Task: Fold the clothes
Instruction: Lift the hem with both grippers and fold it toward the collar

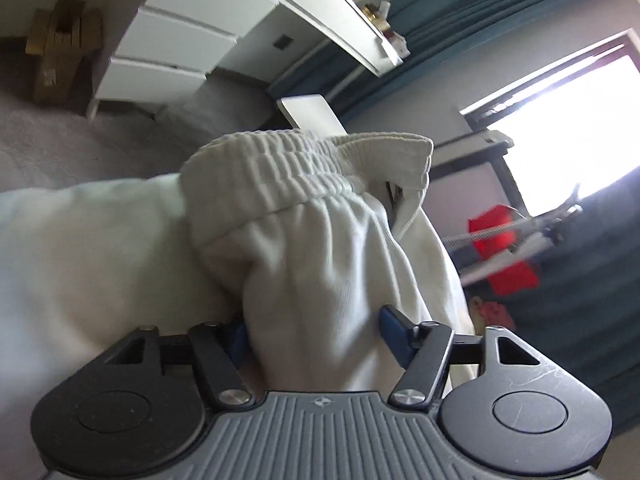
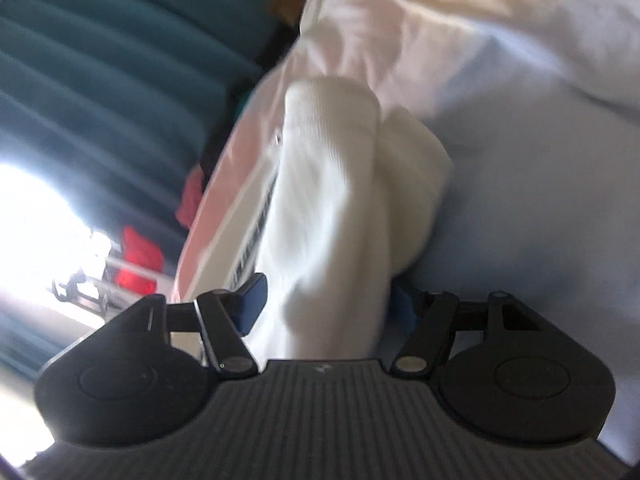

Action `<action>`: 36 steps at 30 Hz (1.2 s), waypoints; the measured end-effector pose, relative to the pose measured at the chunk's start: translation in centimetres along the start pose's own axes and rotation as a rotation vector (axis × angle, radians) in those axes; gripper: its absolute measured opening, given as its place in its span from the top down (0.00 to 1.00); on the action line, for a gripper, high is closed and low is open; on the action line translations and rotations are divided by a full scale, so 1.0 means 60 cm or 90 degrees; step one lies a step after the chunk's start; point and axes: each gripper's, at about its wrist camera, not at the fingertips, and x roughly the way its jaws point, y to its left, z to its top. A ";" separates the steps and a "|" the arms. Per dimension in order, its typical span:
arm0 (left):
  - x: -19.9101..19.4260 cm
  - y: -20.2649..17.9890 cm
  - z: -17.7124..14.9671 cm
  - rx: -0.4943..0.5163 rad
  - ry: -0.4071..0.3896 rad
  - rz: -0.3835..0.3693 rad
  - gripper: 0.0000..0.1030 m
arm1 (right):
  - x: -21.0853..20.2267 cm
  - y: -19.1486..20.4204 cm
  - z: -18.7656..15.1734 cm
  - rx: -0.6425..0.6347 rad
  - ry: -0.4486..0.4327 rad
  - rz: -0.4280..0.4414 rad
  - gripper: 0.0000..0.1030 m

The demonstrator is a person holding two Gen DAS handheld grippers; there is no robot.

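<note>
A white garment with a gathered elastic waistband [image 1: 276,168] fills the left wrist view. My left gripper [image 1: 314,334] is shut on a thick bunch of its cloth just below the waistband and holds it up in the air. In the right wrist view my right gripper [image 2: 324,300] is shut on a ribbed white cuff end [image 2: 332,128] of the same garment. More white cloth [image 2: 500,100] hangs behind it. The blue pads [image 1: 390,322] press into the fabric on both sides.
A white drawer unit [image 1: 168,52] and a white desk top [image 1: 332,8] stand on grey carpet. Teal curtains [image 2: 100,72] and a bright window [image 1: 572,120] lie to the side. A drying rack with red clothes [image 1: 504,248] stands near the window.
</note>
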 end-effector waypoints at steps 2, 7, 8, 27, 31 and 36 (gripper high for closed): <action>0.004 -0.012 0.006 -0.005 -0.022 0.025 0.59 | 0.020 0.005 0.007 0.011 -0.016 -0.018 0.63; -0.012 -0.060 0.029 0.018 -0.042 0.067 0.89 | 0.033 0.040 0.032 -0.048 -0.001 -0.049 0.87; -0.024 -0.069 0.035 0.022 -0.043 0.062 0.90 | 0.024 0.045 0.035 -0.057 -0.003 -0.048 0.87; -0.370 0.006 0.057 0.112 -0.032 0.086 0.90 | -0.300 -0.061 0.010 0.021 0.030 -0.062 0.89; -0.351 0.076 0.034 0.095 -0.014 0.137 0.90 | -0.308 -0.121 -0.007 0.089 0.057 -0.056 0.89; -0.334 0.107 -0.001 0.153 -0.039 0.143 0.81 | -0.300 -0.162 -0.010 0.138 0.086 -0.019 0.88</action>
